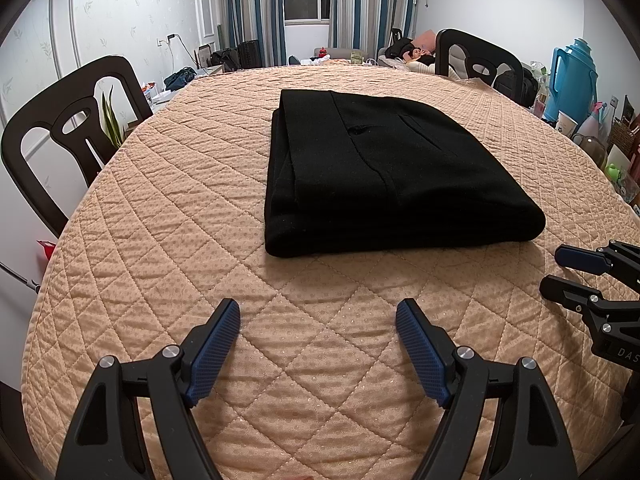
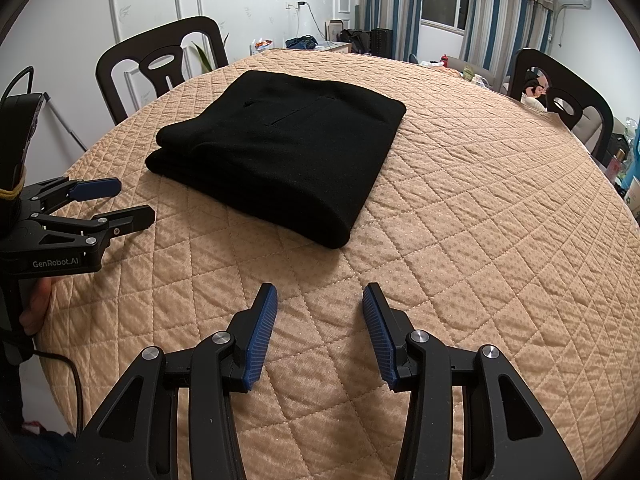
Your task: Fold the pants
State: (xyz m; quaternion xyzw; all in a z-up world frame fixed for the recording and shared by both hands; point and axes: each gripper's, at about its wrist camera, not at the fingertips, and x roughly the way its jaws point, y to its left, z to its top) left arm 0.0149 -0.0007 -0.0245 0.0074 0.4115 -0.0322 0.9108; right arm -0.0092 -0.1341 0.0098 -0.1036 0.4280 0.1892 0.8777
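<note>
Quilted peach cloth covers the round table [image 1: 160,240] in front of us, with dark chairs at its edge and a curtained window at the far end of the room. Our black pants [image 1: 384,176] lie near the middle of it as a compact folded stack, layers square and a back pocket slit facing up, so we judge the folding essentially finished. Our left tool [image 1: 318,316] hangs over bare cloth short of the stack with its blue pads spread apart and nothing between them; our right tool [image 2: 320,304] does the same, also parted and empty, clear of the fabric. Little remains, so the main risk is undoing good work: if either tool drifts forward low, a fingertip could catch the rounded near fold and drag the top layer askew, or pinch only one layer and peel the stack open. The quilted cover looks loose, and a tool pressing on it could pull the cloth and shift the pants along with it. For writing, we read "GenRobot.AI" in white on the left tool's body in the right wrist view, and a partial "DAS" on the right tool in the left wrist view.
</note>
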